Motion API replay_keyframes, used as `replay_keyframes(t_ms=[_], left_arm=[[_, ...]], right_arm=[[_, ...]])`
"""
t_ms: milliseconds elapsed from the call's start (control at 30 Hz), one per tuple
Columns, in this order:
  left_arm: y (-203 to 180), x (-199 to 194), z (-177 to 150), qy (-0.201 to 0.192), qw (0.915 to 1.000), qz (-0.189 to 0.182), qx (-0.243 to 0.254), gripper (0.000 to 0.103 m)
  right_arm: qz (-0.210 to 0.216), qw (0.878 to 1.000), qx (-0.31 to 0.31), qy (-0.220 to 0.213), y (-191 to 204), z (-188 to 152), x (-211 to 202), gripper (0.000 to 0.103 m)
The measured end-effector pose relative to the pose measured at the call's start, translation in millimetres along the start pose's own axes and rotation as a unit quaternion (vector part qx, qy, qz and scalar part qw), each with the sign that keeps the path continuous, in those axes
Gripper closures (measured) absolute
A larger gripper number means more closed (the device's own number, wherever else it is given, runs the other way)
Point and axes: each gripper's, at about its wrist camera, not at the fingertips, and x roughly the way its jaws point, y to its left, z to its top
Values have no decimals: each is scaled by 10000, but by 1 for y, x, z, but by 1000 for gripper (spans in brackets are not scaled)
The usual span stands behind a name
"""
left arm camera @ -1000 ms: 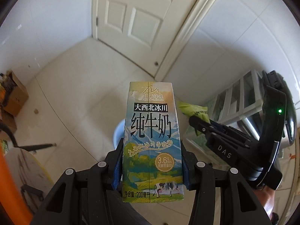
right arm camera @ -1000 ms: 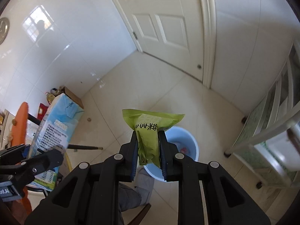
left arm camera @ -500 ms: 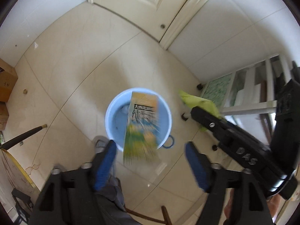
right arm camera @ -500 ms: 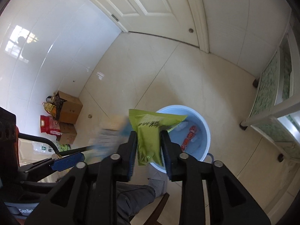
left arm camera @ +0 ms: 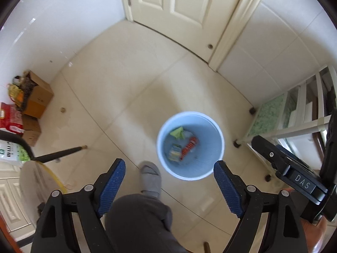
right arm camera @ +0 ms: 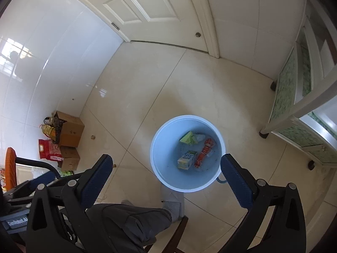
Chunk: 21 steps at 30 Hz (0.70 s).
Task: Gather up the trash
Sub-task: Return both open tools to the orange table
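Note:
A light blue bucket stands on the tiled floor below both grippers; it also shows in the right wrist view. Inside lie the milk carton, the green snack packet, a red wrapper and a clear scrap. In the left wrist view the carton, green packet and red wrapper show too. My left gripper is open and empty above the bucket's near rim. My right gripper is open and empty above the bucket.
A white door stands at the back. Cardboard boxes and bags sit by the left wall. A white-framed cabinet is on the right. The person's leg and grey slipper are beside the bucket. A chair leg is at left.
Both grippers opened. The milk carton fell from the left gripper and the green packet from the right gripper; both now lie in the bucket.

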Motion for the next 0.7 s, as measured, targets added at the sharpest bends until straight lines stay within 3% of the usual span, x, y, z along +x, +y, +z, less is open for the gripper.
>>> replay_keyframes(t_ms=[200,367,500,700], left_arm=[[4,-60,-33,-380,9992,20,-112,20],[26,-127,-72,-797,9965,-168,-174,19],[47,-191,-115,-1349,9903,-240,-212,16],[91,-266,-181,-2186,9744,-235,-479,12]], right_arm=[[-7,9994,-245,-249,23,-12,-32,0],[43,9966,-605,-564,61,-26,-73,0],[213,9908,-925,-963,96,-38,-115,0],[489,9742,-1566,-1550,161,-62,-179,0]])
